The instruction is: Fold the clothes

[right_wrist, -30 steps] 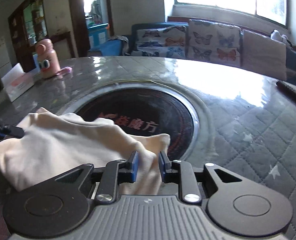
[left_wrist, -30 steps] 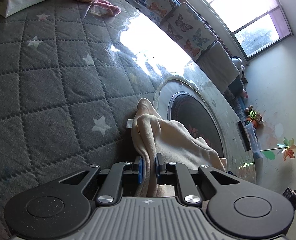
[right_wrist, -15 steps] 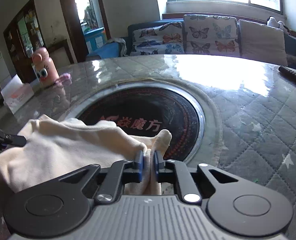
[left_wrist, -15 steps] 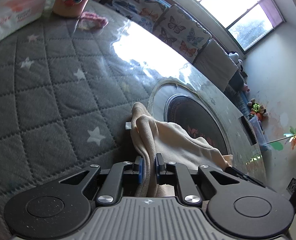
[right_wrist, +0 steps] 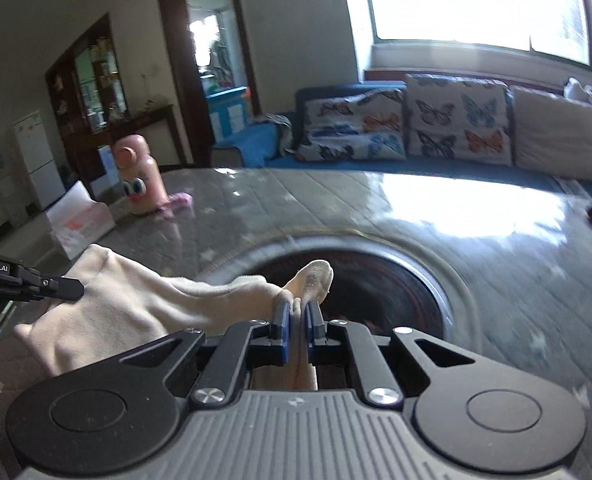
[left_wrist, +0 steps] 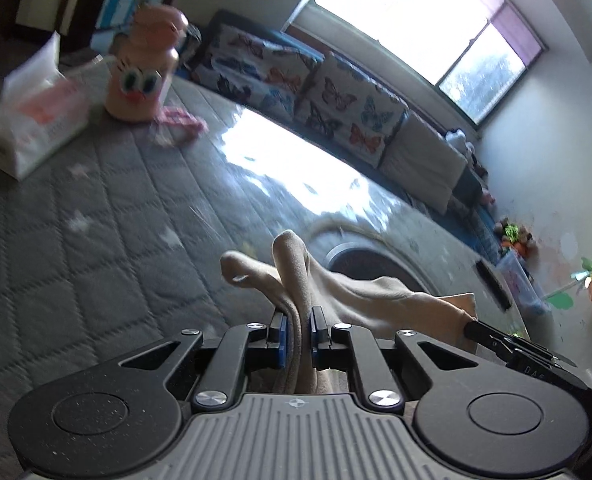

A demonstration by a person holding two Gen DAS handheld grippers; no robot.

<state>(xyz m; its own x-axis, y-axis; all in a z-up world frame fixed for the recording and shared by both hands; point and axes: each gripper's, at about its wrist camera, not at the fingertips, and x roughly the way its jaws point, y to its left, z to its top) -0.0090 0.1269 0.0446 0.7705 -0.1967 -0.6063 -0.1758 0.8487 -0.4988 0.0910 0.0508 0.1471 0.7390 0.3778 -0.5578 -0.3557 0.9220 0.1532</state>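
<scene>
Cream garment (left_wrist: pixel 376 300), bunched and creased, hangs pinched between left gripper (left_wrist: pixel 298 334) and right gripper (right_wrist: pixel 297 330).

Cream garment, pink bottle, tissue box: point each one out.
cream garment (right_wrist: pixel 128 312), right wrist view, on the stretched middle of the cloth.
pink bottle (left_wrist: pixel 144 76), left wrist view, on its cartoon face.
tissue box (left_wrist: pixel 32 128), left wrist view, on its printed side.

Motion blur smears the quilted table cover (left_wrist: pixel 108 216) and pink bottle (left_wrist: pixel 146 68). The tissue pack (left_wrist: pixel 24 120) is cut by the left edge. The cream garment (right_wrist: pixel 128 312) disappears behind the right gripper (right_wrist: pixel 297 322), its lower part hidden.
</scene>
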